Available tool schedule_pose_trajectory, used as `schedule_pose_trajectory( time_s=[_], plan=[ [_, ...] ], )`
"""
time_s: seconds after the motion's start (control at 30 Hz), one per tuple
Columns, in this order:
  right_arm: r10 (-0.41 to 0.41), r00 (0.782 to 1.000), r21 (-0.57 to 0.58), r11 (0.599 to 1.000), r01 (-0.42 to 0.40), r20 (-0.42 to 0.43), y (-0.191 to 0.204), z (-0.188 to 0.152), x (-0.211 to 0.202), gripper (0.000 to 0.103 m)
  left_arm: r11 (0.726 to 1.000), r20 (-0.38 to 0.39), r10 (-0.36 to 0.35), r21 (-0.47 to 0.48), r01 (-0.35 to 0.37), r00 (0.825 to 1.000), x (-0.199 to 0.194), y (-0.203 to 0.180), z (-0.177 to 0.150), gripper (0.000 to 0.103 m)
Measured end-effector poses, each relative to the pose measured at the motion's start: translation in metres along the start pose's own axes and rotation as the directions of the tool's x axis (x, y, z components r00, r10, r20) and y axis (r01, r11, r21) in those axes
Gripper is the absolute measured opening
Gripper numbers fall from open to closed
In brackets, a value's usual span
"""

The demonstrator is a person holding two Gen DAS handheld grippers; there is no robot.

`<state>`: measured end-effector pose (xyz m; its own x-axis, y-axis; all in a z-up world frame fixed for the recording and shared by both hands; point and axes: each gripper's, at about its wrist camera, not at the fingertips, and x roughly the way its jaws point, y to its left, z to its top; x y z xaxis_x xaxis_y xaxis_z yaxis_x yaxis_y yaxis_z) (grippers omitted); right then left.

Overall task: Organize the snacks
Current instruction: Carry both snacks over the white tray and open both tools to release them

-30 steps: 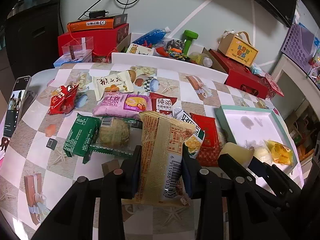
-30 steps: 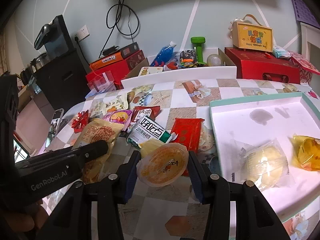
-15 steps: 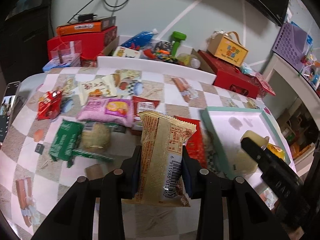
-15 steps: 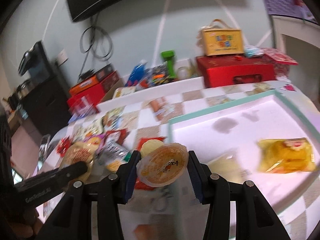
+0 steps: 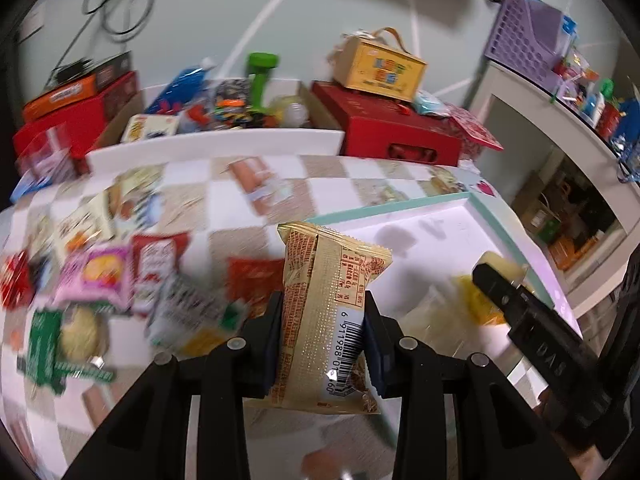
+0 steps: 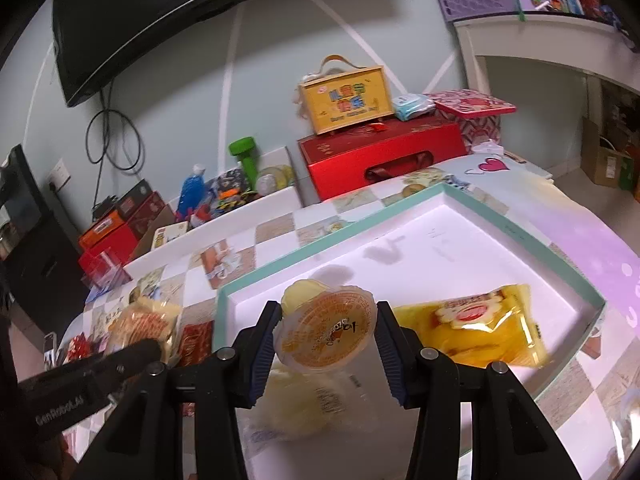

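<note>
1. Left gripper [image 5: 322, 334] pinches a tan snack packet [image 5: 324, 316], upright, above the tabletop by the tray's [image 6: 472, 208] left edge.
2. Right gripper [image 6: 325, 344] pinches an orange jelly cup [image 6: 325, 334] over the tray's near-left corner.
3. Yellow snack bag [image 6: 476, 330] lies in the tray, right side.

"GenRobot.AI" on hand-held gripper [image 6: 92, 376]

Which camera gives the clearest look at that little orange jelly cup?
The right wrist view: the jelly cup sits centred and sharp between the right gripper fingers. The left wrist view shows only a pale sliver of it behind that gripper's finger.
</note>
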<state>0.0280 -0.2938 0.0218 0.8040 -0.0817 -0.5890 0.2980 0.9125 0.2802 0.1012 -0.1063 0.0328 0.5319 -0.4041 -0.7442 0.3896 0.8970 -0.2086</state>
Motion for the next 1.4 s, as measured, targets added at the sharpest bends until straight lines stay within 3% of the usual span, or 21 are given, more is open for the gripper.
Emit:
schedule_pose_trajectory(
  time_s=[0.3, 0.53, 0.83, 0.87, 0.93, 0.97, 1.3, 1.37, 1.4],
  plan=[
    [-0.082, 0.997, -0.013, 0.997, 0.082, -0.001, -0.023, 0.036, 0.012, 0.05, 0.996, -0.052, -0.049, 0.067, 0.052, 0.997, 0.041, -0.039, 0.028, 0.037],
    [-0.174, 0.981, 0.034, 0.984, 0.177, -0.084, -0.066, 0.059, 0.041, 0.05, 0.993, -0.115, -0.082, 0.076, 0.091, 0.99, 0.076, -0.063, 0.038, 0.037],
    [-0.202, 0.963, 0.084, 0.972, 0.219, -0.178, -0.101, 0.058, 0.065, 0.05, 0.991, -0.172, -0.085, 0.091, 0.102, 0.981, 0.107, -0.08, 0.046, 0.038],
    [-0.203, 0.96, 0.082, 0.972, 0.222, -0.194, -0.102, 0.058, 0.067, 0.051, 0.991, -0.178, -0.081, 0.095, 0.099, 0.981, 0.108, -0.082, 0.046, 0.04],
    [-0.209, 0.957, 0.069, 0.971, 0.227, -0.202, -0.102, 0.059, 0.067, 0.051, 0.991, -0.185, -0.07, 0.098, 0.089, 0.98, 0.107, -0.084, 0.047, 0.061],
    [-0.214, 0.956, 0.062, 0.971, 0.23, -0.2, -0.101, 0.06, 0.066, 0.051, 0.992, -0.18, -0.07, 0.094, 0.089, 0.981, 0.105, -0.084, 0.046, 0.064],
    [-0.221, 0.959, 0.027, 0.973, 0.23, -0.179, -0.09, 0.067, 0.048, 0.053, 0.995, -0.147, -0.06, 0.074, 0.072, 0.987, 0.08, -0.077, 0.05, 0.067],
    [-0.227, 0.954, 0.011, 0.972, 0.234, -0.193, -0.088, 0.064, 0.05, 0.077, 0.996, -0.143, -0.023, 0.078, 0.034, 0.989, 0.08, -0.074, 0.05, 0.085],
    [-0.234, 0.953, 0.006, 0.971, 0.239, -0.191, -0.087, 0.063, 0.05, 0.079, 0.997, -0.135, 0.006, 0.078, 0.005, 0.991, 0.08, -0.071, 0.049, 0.095]
  ],
)
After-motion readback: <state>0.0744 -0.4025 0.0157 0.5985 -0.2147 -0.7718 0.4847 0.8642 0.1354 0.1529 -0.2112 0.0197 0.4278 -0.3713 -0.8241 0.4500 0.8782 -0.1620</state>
